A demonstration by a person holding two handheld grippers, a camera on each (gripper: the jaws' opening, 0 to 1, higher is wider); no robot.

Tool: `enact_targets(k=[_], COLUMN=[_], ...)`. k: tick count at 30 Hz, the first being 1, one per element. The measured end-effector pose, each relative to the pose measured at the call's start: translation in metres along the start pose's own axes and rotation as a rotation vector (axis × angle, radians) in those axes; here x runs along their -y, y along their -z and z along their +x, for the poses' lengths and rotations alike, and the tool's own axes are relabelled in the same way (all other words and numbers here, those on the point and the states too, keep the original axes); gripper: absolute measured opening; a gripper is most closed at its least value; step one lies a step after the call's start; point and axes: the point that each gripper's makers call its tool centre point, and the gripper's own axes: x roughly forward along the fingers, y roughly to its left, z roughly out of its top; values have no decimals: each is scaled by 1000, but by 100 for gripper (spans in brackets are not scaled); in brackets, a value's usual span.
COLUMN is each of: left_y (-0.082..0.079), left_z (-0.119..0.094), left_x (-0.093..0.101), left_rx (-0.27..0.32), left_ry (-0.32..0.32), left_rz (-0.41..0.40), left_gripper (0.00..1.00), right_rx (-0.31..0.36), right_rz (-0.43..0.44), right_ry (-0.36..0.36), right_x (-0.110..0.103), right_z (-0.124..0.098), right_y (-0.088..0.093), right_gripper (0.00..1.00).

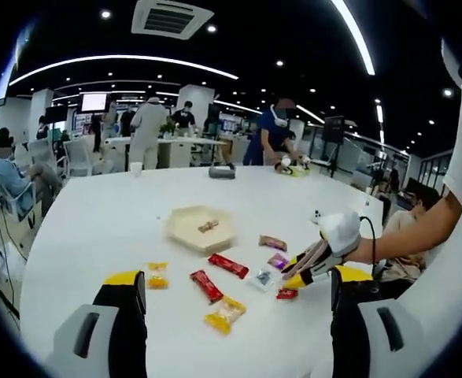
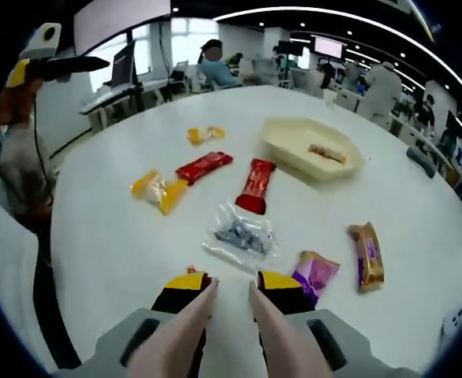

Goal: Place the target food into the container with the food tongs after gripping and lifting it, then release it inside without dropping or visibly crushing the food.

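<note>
Left tool (image 1: pixel 231 303) hung above the white desk (image 1: pixel 97 228), jaws spread wide, nothing between them. Right tool (image 2: pixel 232 293) carried pinkish food tongs (image 2: pixel 185 331), tips slightly parted with a narrow gap, gripping nothing; whether the tool's own jaws pressed the tongs, couldn't tell. In the left gripper view the right tool (image 1: pixel 305 268) came in at 3 o'clock, low over the snacks. Beige container (image 2: pixel 312 147) sat at 1 o'clock in the right gripper view, one small wrapped food (image 2: pixel 327 153) inside. Clear packet (image 2: pixel 241 234) lay just ahead of the tong tips at 12 o'clock; purple packet (image 2: pixel 316 273) just beside the right jaw. Red bar (image 2: pixel 256 185) and red wrapper (image 2: pixel 204 167) lay farther out.
</note>
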Motion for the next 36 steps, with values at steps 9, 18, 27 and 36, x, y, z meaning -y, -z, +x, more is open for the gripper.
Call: enact_targets(k=[9, 18, 27, 36], left_y=[11, 8, 12, 8], left_z=[7, 19, 17, 20], left_x=[-27, -30, -34, -33], left_rx=[-3, -8, -38, -28], left_ry=[68, 108, 111, 114], left_rz=[-18, -30, -6, -13], left_gripper=[98, 98, 97, 97], right_rx=[83, 49, -11, -26], right_rz=[69, -160, -59, -9], right_ry=[46, -36, -80, -88], right_x=[-21, -34, -37, -36], right_z=[-28, -15, -1, 0], right_y=[6, 8, 11, 12], right_gripper=[25, 25, 17, 18])
